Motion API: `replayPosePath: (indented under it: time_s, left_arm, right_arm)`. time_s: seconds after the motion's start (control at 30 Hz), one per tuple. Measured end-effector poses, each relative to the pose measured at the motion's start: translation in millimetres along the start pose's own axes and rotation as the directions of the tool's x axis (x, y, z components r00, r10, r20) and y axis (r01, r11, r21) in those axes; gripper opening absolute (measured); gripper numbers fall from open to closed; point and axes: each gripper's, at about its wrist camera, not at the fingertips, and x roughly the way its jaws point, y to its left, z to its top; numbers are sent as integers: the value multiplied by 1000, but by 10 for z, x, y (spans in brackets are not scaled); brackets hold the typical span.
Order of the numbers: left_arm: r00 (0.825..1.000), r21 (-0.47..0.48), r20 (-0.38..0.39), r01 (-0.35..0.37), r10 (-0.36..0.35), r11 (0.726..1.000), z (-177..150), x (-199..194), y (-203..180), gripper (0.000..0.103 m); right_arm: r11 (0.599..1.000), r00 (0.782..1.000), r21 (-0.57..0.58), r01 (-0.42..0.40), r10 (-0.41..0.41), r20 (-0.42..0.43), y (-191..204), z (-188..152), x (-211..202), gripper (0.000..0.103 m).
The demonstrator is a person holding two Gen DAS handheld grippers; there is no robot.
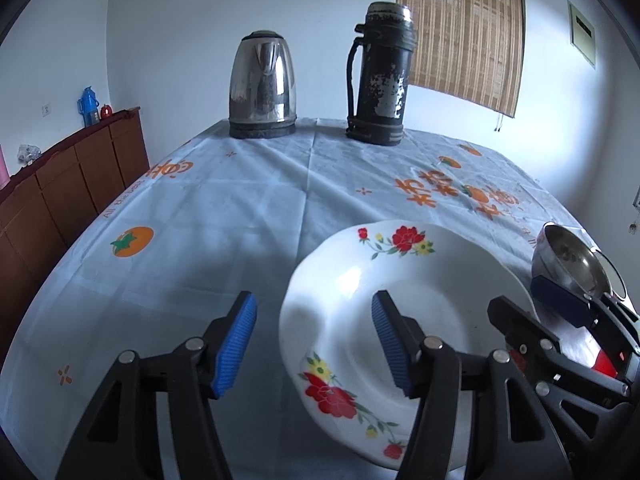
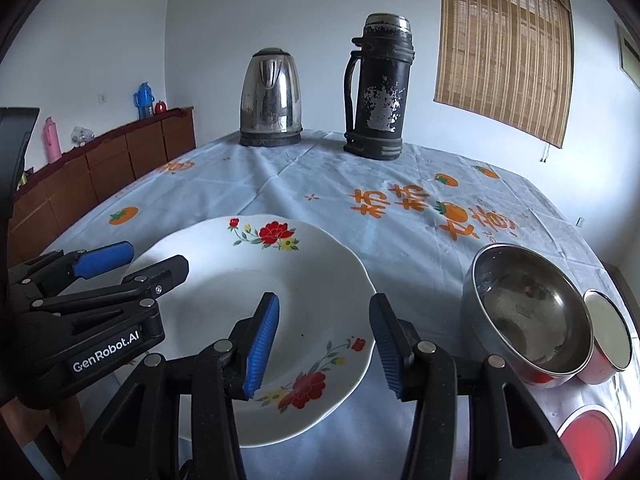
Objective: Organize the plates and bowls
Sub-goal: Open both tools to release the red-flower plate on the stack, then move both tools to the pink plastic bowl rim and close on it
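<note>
A white plate with red flowers (image 1: 404, 238) (image 2: 276, 234) lies on the tablecloth between both hands. My left gripper (image 1: 314, 340) is open and straddles the plate's left rim, one blue pad over the plate and the other outside it, neither pressing. My right gripper (image 2: 324, 344) is open in the same way across the plate's right rim. Each gripper also shows in the other's view: the right gripper (image 1: 536, 304) and the left gripper (image 2: 138, 262). A steel bowl (image 2: 528, 320) (image 1: 572, 260) stands right of the plate, with a smaller red-sided steel bowl (image 2: 608, 336) touching it.
A steel kettle (image 2: 272, 100) and a worn black thermos (image 2: 378, 88) stand at the table's far end. A wooden sideboard (image 1: 72, 184) runs along the left wall. The table's right edge (image 2: 600, 248) is close behind the bowls.
</note>
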Motion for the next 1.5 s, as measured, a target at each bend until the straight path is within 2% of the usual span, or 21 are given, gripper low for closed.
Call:
replayPosePath:
  time_s: [0.1,0.2,0.4,0.53,0.67,0.73,0.97,1.1,1.17,1.27,1.4,1.5]
  left_arm:
    - [1000,9,16,6,-6,1000,-4,-43,-23,61]
    - [999,9,30,17,-17,1000,2,-74,-29,61]
    - [998,-21,28,52,-51,998,29,-131,-74,61]
    - [996,30,16,89,-90,996,25,-265,-346,61]
    - [984,135,-26,177,-175,975,-8,-430,-814,61]
    - [972,179,-42,235,-231,955,-47,-539,-1057,61]
    - [943,268,-91,332,-319,905,-164,-705,-1629,61]
    - [931,297,-113,364,-346,883,-235,-761,-1828,61]
    - [924,303,-129,383,-360,873,-273,-770,-1914,61]
    - [917,322,-152,398,-368,859,-336,-765,-2035,61]
    - [912,319,-171,410,-373,855,-389,-732,-2107,60]
    - [906,309,-189,420,-378,853,-400,-685,-2130,52]
  right_arm:
    - [1000,1000,17,-1,1,21,-35,-10,-53,49]
    - [1000,1000,21,-2,2,-5,-58,-38,-85,48]
    - [999,999,33,-9,8,41,-243,-103,-617,48]
    - [999,999,45,12,-14,38,-445,-188,-859,48]
    - [996,998,64,61,-62,9,-677,-316,-1047,48]
    - [993,996,78,85,-85,-5,-802,-386,-1125,48]
    - [977,987,141,163,-161,-30,-1245,-586,-1363,48]
    - [963,978,171,209,-205,-42,-1471,-696,-1458,47]
    - [955,974,193,226,-218,-60,-1591,-766,-1455,41]
    - [948,973,222,228,-215,-83,-1723,-837,-1414,37]
    - [949,976,231,212,-196,-92,-1774,-882,-1366,34]
    - [951,980,239,195,-176,-97,-1789,-923,-1343,30]
